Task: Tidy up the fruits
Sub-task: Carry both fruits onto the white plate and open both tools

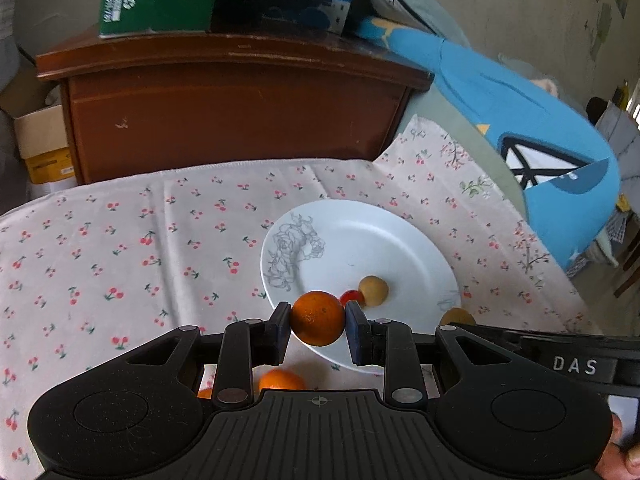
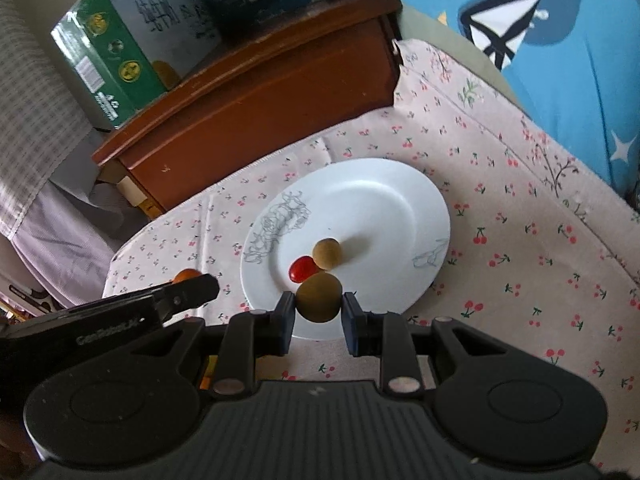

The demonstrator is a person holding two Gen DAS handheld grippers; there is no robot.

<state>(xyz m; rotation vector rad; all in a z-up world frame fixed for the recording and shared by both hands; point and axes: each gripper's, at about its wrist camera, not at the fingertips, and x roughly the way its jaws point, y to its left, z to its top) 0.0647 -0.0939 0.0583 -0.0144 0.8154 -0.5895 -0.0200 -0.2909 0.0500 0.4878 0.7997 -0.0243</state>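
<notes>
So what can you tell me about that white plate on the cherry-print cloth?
The white plate is round, glossy and ceramic-looking, with a grey line-drawn flower on its left rim and a smaller sketch on the right. It lies flat on the cherry-print cloth. On it rest a small red fruit and a tan round fruit, close together. The right gripper holds an olive-brown fruit over its near edge.
</notes>
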